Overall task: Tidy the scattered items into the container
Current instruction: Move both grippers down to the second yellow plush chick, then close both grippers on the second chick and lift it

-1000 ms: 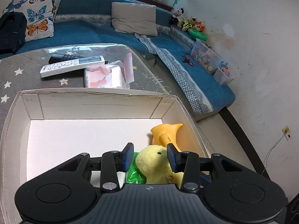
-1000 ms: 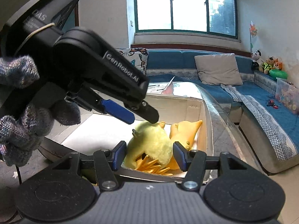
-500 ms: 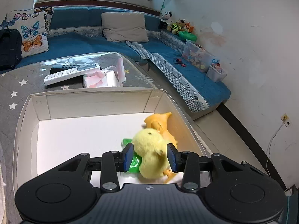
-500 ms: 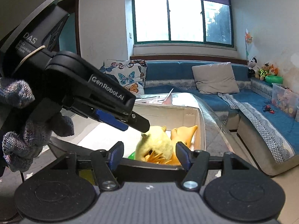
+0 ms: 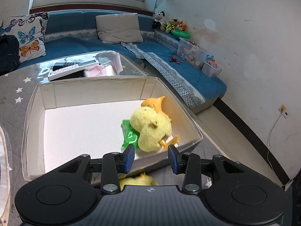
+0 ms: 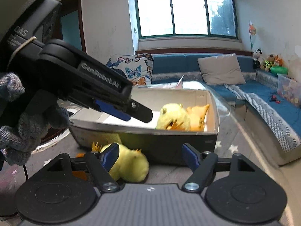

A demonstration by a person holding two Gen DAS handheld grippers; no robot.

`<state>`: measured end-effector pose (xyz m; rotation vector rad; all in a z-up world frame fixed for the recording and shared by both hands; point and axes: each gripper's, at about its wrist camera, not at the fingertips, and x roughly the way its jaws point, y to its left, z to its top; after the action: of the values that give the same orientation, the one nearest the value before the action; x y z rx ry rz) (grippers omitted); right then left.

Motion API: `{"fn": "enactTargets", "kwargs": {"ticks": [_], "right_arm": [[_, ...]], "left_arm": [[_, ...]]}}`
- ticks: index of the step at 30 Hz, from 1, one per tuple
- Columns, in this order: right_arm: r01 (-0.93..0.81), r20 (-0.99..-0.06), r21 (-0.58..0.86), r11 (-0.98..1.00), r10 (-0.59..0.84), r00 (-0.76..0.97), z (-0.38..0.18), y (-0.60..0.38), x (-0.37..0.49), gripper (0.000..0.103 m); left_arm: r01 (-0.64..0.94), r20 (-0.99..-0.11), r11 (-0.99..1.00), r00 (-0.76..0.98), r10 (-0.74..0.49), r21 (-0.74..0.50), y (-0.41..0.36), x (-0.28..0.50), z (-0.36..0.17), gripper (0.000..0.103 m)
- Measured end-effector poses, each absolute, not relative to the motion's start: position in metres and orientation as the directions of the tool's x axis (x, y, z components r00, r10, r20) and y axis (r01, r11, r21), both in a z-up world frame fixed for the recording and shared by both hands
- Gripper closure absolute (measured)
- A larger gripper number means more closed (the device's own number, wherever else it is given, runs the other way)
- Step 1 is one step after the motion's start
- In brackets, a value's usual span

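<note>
A white cardboard box sits on the grey star-patterned table. In its right corner lie a yellow plush chick, an orange plush toy and a green packet. My left gripper is open and empty, just above the box's near wall. A second yellow plush chick lies on the table outside the box; it also shows in the left wrist view. My right gripper is open, low over the table, its left finger beside this chick. The left gripper shows over the box.
Behind the box lie a white remote, a black remote and a pink tissue pack. A blue corner sofa with cushions, toys and clear bins runs along the wall. A white round object sits left of the box.
My left gripper opened and let the yellow chick fall into the box, then pulled back. My right gripper dropped from above the box to the table beside the second chick.
</note>
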<state>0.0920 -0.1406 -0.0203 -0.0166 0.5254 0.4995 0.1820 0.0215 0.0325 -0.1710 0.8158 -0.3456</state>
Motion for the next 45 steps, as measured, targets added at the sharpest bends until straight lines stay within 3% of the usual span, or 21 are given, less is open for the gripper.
{"fn": "enactTargets", "kwargs": {"ticks": [17,24,45], "right_arm": [[-0.501,-0.532,0.142,0.854,0.492,0.689,-0.039,-0.113,0.087,0.016],[-0.499,-0.555,0.156,0.852,0.494,0.669,-0.050,-0.100,0.096,0.016],[-0.522,-0.577,0.150,0.839,0.503,0.644,-0.062,-0.093,0.099,0.029]], "left_arm": [[0.240,-0.697,0.925,0.607,-0.381,-0.296,0.045,0.155,0.023,0.061],[0.201,-0.712,0.928,0.598,-0.369,-0.313,0.055,0.155,0.013,0.061],[0.236,-0.749,0.933,0.558,-0.358,-0.270,0.045,0.162,-0.003,0.062]]}}
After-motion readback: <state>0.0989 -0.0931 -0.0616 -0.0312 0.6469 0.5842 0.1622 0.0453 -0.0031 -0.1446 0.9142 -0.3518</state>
